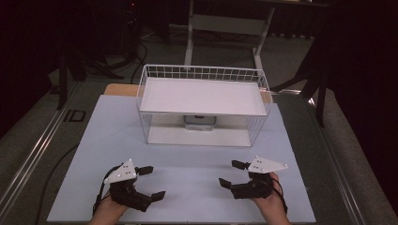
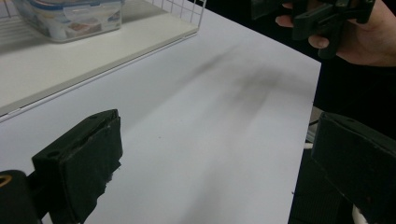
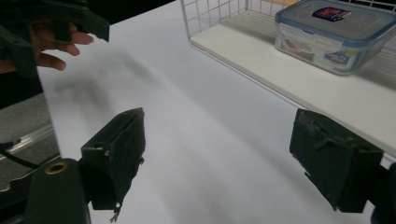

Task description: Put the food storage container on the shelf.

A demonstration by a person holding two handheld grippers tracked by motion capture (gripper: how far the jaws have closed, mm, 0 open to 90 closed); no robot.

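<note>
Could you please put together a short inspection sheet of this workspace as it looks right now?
Surface: white table, faint grey smudges on it in both gripper views.
Job's things: lidded clear plastic container on the lower level of the white wire basket, under its white shelf.
Clutter: nothing seen on the table.
Grippers: left gripper and right gripper both open and empty, held low over the near table edge.
Cables: black cable on the floor at the left.
Surroundings: dark room, carpeted floor, white table frame behind.
</note>
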